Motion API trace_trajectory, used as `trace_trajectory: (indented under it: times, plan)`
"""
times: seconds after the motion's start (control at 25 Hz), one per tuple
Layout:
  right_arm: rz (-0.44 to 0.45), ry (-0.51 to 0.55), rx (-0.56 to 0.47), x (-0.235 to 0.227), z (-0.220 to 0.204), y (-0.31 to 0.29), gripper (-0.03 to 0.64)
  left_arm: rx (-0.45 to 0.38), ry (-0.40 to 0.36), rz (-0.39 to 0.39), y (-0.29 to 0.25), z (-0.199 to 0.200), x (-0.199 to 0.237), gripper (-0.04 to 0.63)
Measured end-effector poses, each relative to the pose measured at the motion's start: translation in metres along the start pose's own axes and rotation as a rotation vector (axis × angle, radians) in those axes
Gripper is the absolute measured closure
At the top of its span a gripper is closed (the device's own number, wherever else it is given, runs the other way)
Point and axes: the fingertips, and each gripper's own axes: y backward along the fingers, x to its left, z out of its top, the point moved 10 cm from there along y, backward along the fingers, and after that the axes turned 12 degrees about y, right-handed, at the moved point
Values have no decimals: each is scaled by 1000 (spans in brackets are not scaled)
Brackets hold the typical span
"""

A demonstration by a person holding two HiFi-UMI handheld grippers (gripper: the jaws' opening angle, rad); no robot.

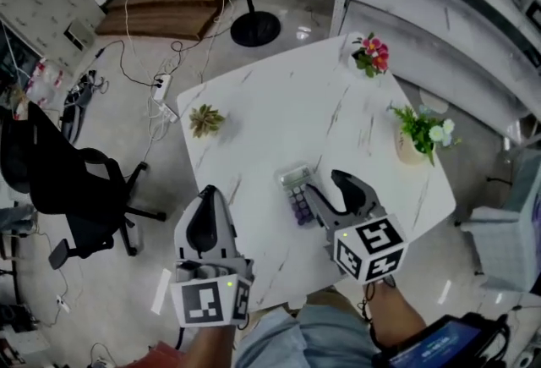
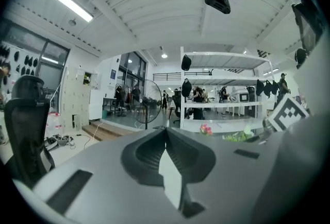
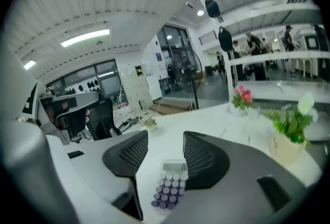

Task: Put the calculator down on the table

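The calculator (image 1: 297, 191), pale with purple keys, lies flat on the white marble table (image 1: 279, 112) near its front edge. My right gripper (image 1: 328, 185) hovers just right of it and above it, jaws open. In the right gripper view the calculator (image 3: 170, 187) shows low between the two dark fingers (image 3: 129, 156), with neither pad touching it, and my right gripper (image 3: 165, 138) holds nothing. My left gripper (image 1: 210, 195) hangs over the table's front left edge, left of the calculator. In its own view the left gripper (image 2: 166, 133) is shut and empty.
On the table stand a small green succulent (image 1: 205, 119), a pink flower pot (image 1: 372, 53) at the far corner and a leafy plant in a pale pot (image 1: 420, 135) at the right. A black office chair (image 1: 72, 189) and floor cables lie left; a fan base (image 1: 254, 27) stands beyond.
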Motion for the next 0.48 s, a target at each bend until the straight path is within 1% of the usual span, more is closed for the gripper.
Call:
trace_trajectory:
  times: [0.16,0.28,0.36,0.48]
  plan:
    - [-61,169,-180,10,60,23,488,-101,-22,-15,3,41,-13,588]
    - [-108,227,-268,17,85,44,569,-142,-34,-24,14,63,-22,588]
    - [-120,248,-302,21,96,53,597,-171,-46,-28,21,74,-26,588]
    - [-132,283,-345,24,108,61,598,-212,-60,-37,24,83,-28,588]
